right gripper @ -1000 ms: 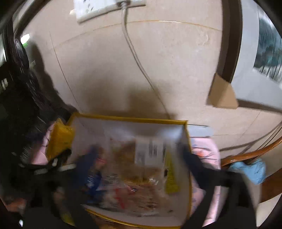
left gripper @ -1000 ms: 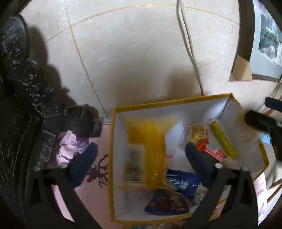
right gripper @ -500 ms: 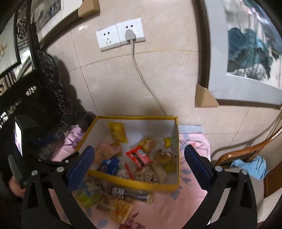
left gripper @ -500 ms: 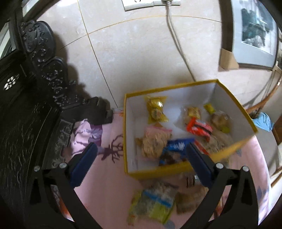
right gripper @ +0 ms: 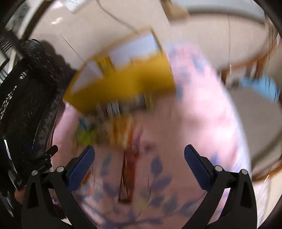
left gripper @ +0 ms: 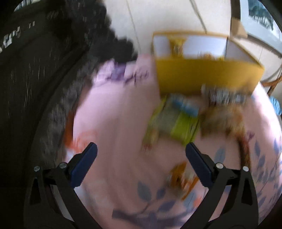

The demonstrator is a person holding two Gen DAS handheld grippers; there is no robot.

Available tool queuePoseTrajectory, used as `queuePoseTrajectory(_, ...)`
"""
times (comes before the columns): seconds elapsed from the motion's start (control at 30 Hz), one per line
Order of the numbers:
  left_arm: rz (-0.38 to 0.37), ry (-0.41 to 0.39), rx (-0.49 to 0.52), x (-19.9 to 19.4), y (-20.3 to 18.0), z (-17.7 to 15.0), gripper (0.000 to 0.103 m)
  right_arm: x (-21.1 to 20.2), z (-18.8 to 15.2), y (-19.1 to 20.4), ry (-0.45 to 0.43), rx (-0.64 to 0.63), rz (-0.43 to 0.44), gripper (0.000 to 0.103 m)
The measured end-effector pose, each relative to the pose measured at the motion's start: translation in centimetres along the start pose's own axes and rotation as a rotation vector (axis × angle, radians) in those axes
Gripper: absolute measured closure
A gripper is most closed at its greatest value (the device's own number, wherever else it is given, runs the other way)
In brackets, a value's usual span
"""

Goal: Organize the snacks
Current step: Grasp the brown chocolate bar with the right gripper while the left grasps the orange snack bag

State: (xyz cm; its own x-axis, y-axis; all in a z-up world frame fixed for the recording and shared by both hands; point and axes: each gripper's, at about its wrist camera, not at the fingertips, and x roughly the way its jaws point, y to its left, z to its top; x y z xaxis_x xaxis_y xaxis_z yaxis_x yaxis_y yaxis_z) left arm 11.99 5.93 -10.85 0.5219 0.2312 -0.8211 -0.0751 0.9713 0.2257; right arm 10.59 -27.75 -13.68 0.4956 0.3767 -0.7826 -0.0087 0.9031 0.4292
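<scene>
Both views are smeared with motion blur, so small detail is lost. In the left wrist view the yellow box (left gripper: pixel 208 77) sits in the upper right of the frame on a pink cloth (left gripper: pixel 114 123), its long side running left to right and its open top showing white inner walls. Dark carved furniture (left gripper: pixel 35 70) fills the left edge, and a pale wall (left gripper: pixel 167 15) lies beyond the box. The lower centre of the cloth, between the box and the camera, is bare apart from its leaf print. Just below the box's near wall lie loose snacks: a green packet (left gripper: pixel 174 121), long axis roughly left to right, and a brown packet (left gripper: pixel 223 119) beside it on the right. The left gripper (left gripper: pixel 141 155) is spread wide and holds nothing. In the right wrist view the box (right gripper: pixel 123 82) appears tilted, rising to the right, with snacks (right gripper: pixel 112 126) under its near wall and a red wrapper (right gripper: pixel 128 169) lying lengthwise toward the camera. The right gripper (right gripper: pixel 139 155) is also spread wide and empty. Compared with half a second ago, both cameras sit lower and nearer the cloth, so the box interior is now mostly hidden behind its near wall.
</scene>
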Motion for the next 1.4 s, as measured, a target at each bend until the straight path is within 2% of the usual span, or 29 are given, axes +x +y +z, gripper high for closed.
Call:
queuePoseTrajectory(0.1,0.054,0.036,0.01,0.5,0.3,-2.4,0.002,1.4,-3.1,-0.6,0.057,-0.03,-0.104,0.001)
queuePoseTrajectory(0.2,0.059,0.026,-0.027,-0.7,0.7,-4.7,0.002,1.4,-5.8,-0.4,0.068,-0.055,-0.183,0.001)
queuePoseTrajectory(0.3,0.028,0.047,-0.054,-1.5,1.0,-6.4,0.002,1.8,-7.6,0.8,0.036,-0.129,-0.218,0.001)
queuePoseTrajectory(0.37,0.048,0.061,-0.039,-1.5,0.8,-7.6,0.002,1.8,-8.3,1.4,-0.022,-0.138,-0.271,0.001)
queuePoseTrajectory(0.43,0.062,0.07,-0.02,-1.3,0.2,-8.4,0.002,1.7,-8.5,1.8,-0.061,-0.132,-0.245,0.001)
queuePoseTrajectory(0.57,-0.015,0.03,0.003,-1.6,-2.4,-9.4,0.002,3.7,-7.5,3.6,-0.046,-0.183,-0.231,0.001)
queuePoseTrajectory(0.7,-0.001,-0.005,0.115,-0.9,-5.4,-9.0,0.002,7.0,-6.9,5.6,-0.09,-0.239,-0.226,0.001)
queuePoseTrajectory(0.73,0.014,-0.003,0.144,-0.3,-5.9,-8.8,0.002,8.5,-7.0,5.9,-0.088,-0.275,-0.271,0.001)
queuePoseTrajectory(0.77,0.019,0.0,0.154,0.1,-6.1,-8.6,0.002,9.2,-7.2,6.1,-0.103,-0.311,-0.301,0.008)
queuePoseTrajectory(0.8,0.017,0.007,0.152,0.5,-6.2,-8.4,0.002,9.1,-7.1,6.5,-0.112,-0.341,-0.276,0.028)
queuePoseTrajectory(0.83,0.012,0.007,0.146,0.7,-6.1,-8.3,0.002,8.9,-7.0,6.8,-0.103,-0.357,-0.266,0.042)
queuePoseTrajectory(0.87,0.005,-0.004,0.127,0.8,-5.9,-8.0,0.002,8.6,-6.8,6.9,-0.085,-0.371,-0.252,0.074)
queuePoseTrajectory(0.9,-0.01,-0.01,0.104,1.0,-5.8,-7.8,0.002,8.2,-6.5,6.5,-0.055,-0.354,-0.236,0.079)
queuePoseTrajectory(1.0,-0.016,0.019,0.085,2.6,-5.7,-7.0,0.002,7.0,-6.2,4.5,0.002,-0.257,-0.162,0.079)
queuePoseTrajectory(1.07,-0.002,0.014,0.109,3.9,-6.1,-6.9,0.002,6.0,-6.5,3.2,0.021,-0.221,-0.153,0.079)
queuePoseTrajectory(1.1,-0.022,-0.002,0.136,4.6,-6.4,-7.0,0.002,5.7,-6.8,2.9,0.031,-0.214,-0.147,0.079)
queuePoseTrajectory(1.13,-0.03,-0.053,0.126,4.5,-6.2,-7.0,0.002,5.2,-7.1,2.3,0.037,-0.208,-0.144,0.079)
queuePoseTrajectory(1.17,-0.034,-0.056,0.125,4.8,-6.2,-6.9,0.002,4.8,-7.3,1.7,0.047,-0.199,-0.158,0.079)
queuePoseTrajectory(1.2,-0.09,-0.058,0.102,4.9,-5.9,-6.7,0.012,4.2,-7.8,1.6,0.059,-0.185,-0.165,0.079)
queuePoseTrajectory(1.23,-0.174,-0.042,0.076,5.0,-5.7,-6.4,0.041,3.6,-7.9,1.2,0.067,-0.161,-0.163,0.079)
queuePoseTrajectory(1.27,-0.256,-0.019,0.043,5.1,-5.5,-6.2,0.054,3.0,-7.9,0.7,0.069,-0.132,-0.161,0.079)
queuePoseTrajectory(1.33,-0.263,0.025,0.039,5.2,-5.8,-5.5,0.054,1.4,-8.0,-0.1,0.051,-0.084,-0.157,0.079)
queuePoseTrajectory(1.4,-0.288,0.079,0.046,5.3,-5.9,-4.7,0.057,-0.7,-7.9,-0.7,-0.009,-0.05,-0.164,0.079)
